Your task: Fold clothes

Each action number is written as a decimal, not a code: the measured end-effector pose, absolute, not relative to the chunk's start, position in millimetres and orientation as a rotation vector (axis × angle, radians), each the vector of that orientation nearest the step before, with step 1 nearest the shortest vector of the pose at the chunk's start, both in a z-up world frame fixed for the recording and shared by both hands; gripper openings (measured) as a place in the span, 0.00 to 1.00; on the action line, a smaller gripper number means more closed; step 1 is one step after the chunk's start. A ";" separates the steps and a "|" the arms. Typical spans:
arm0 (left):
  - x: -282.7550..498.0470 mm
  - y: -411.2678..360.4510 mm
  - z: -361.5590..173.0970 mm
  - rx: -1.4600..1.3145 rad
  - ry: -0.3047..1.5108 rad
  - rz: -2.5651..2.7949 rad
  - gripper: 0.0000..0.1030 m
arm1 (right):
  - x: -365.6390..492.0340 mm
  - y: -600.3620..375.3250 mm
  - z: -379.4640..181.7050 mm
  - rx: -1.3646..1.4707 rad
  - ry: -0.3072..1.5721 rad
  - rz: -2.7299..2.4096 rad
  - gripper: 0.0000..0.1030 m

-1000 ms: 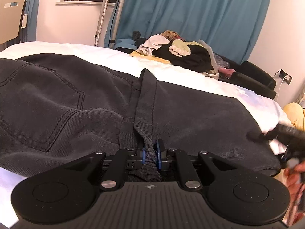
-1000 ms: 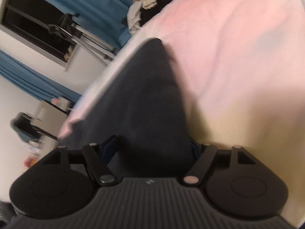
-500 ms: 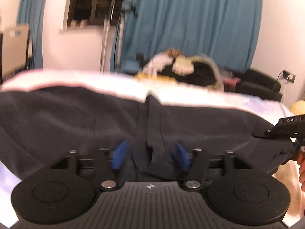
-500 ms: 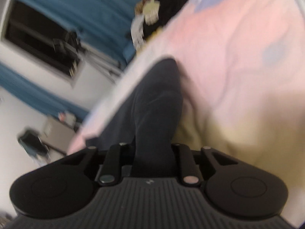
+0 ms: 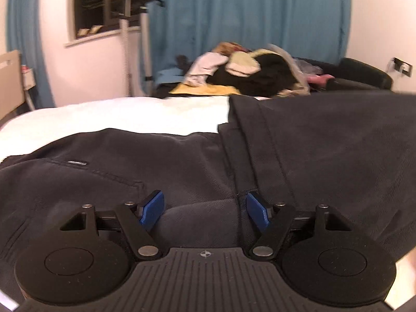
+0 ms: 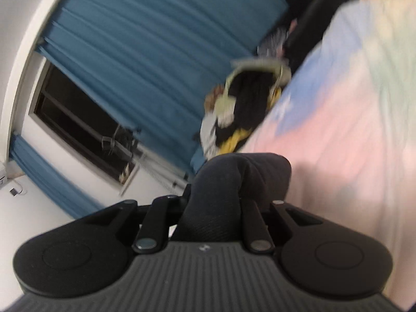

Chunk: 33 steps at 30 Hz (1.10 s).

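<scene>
Dark grey trousers [image 5: 182, 171] lie across the white bed [image 5: 109, 114] in the left wrist view, a back pocket at the left and the right half raised. My left gripper [image 5: 205, 209] stands open just above the cloth, its blue pads [image 5: 152, 209] wide apart with only loose fabric beneath. In the right wrist view, my right gripper [image 6: 212, 202] is shut on a bunched fold of the trousers [image 6: 234, 176], lifted clear of the pastel sheet [image 6: 351, 130].
A pile of mixed clothes [image 5: 249, 75] sits beyond the bed's far edge, before blue curtains [image 5: 247, 13]. A metal stand [image 5: 126, 39] rises by the dark window [image 5: 98, 2]. A black armchair [image 5: 364, 75] stands at the back right.
My left gripper let go of the trouser seam and opened wide. My right gripper closed on the trouser edge and raised it, tilting up toward the curtains.
</scene>
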<state>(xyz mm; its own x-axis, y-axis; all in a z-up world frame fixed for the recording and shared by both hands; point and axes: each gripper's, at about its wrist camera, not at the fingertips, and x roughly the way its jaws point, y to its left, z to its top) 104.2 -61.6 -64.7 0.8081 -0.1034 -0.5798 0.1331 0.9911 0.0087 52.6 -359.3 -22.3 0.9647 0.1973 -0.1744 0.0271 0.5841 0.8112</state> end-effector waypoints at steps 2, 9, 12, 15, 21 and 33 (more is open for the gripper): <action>107.8 -90.9 -72.3 0.025 0.634 -0.180 0.66 | 34.2 -371.4 -15.5 0.910 0.192 0.047 0.16; 108.6 -151.9 -115.9 0.085 0.626 -0.237 0.70 | 30.2 -380.8 -23.6 0.752 0.065 -0.111 0.16; 102.7 -136.2 -105.8 0.118 0.643 -0.268 0.81 | 34.9 -383.4 -35.1 0.722 0.057 -0.135 0.17; 77.1 -105.4 -81.3 0.187 0.584 -0.278 0.85 | 32.6 -381.1 -36.2 0.691 0.039 -0.133 0.17; 19.3 -30.8 -24.0 0.214 0.489 -0.192 0.90 | 27.7 -376.6 -31.5 0.630 0.028 -0.126 0.18; 6.5 114.7 12.5 -0.275 0.393 -0.046 0.90 | 59.4 -256.9 27.3 0.215 0.065 0.070 0.18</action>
